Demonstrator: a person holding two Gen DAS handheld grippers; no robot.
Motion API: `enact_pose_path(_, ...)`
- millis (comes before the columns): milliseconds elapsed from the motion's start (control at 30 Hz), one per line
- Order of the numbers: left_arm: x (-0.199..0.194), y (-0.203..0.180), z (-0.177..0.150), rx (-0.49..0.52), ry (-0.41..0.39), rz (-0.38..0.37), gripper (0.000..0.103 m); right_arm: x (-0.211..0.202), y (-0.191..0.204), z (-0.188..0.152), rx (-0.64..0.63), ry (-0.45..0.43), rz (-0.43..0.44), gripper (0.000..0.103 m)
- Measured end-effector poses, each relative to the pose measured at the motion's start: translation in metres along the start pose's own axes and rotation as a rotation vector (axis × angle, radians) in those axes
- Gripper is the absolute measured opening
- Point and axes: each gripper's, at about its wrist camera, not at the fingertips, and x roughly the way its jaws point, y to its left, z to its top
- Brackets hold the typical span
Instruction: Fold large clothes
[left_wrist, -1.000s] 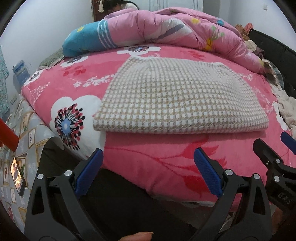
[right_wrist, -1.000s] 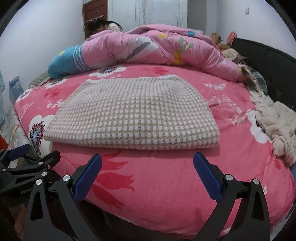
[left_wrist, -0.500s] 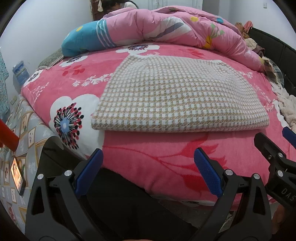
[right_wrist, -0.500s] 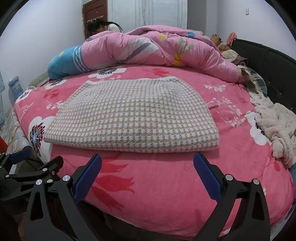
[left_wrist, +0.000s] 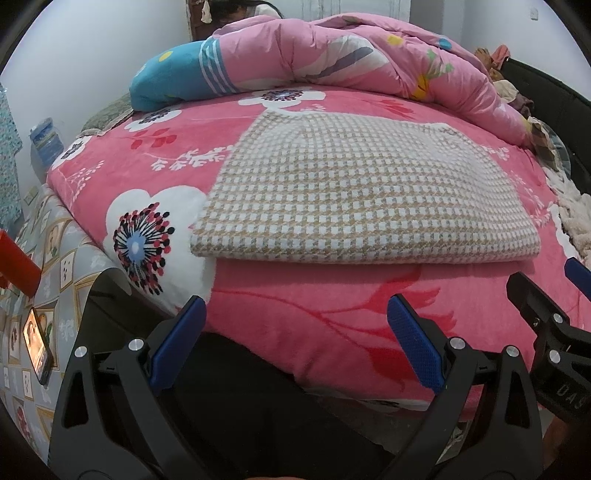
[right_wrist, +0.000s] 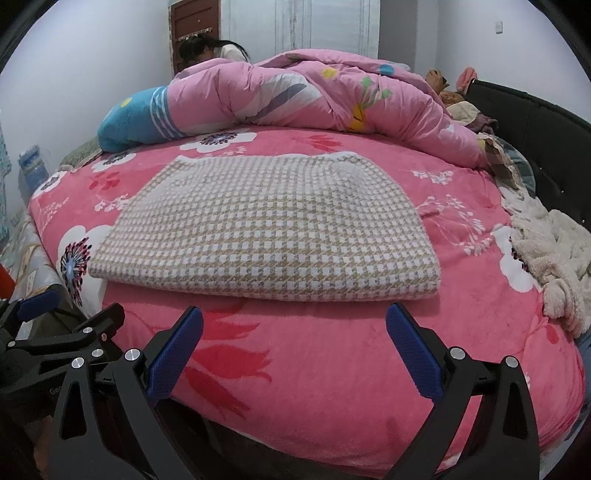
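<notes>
Both tools hang off the near edge of the bed (right_wrist: 332, 406), and neither one has anything in it. The left gripper (left_wrist: 295, 332) has its blue fingers (left_wrist: 177, 343) spread wide and released; the right gripper (right_wrist: 295, 347) is just the same, fingers (right_wrist: 413, 354) parted, nothing between them. The checked garment (right_wrist: 269, 236) lies flat in the middle of the pink floral blanket (right_wrist: 369, 350), already folded into a thick slab, its doubled edge facing the near edge of the bed and clear of both tools.

By the look of it, the fold is done or close to it. So where is the danger? If another fold is wanted, a pinch at the near edge might catch only the top layer, and the stack would peel open. The plush blanket underneath is soft too, and fingers that dig low could grab it along with the garment. Lifting the two corners unevenly would skew the slab. The heaped quilt (right_wrist: 314, 96) at the far edge leaves limited room, and the fleecy cream cloth (right_wrist: 550, 251) sits near the right edge, so a wide swing could snag it.
</notes>
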Motion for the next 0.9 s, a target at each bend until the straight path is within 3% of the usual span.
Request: enact_pose_path(900, 0.0053, 0.0033, -0.0009, -0.015, 0.012, -0.004, 0.095, 0.0015, 0.0048, -0.0008, -0.016, 0.004, 0.005, 0.096)
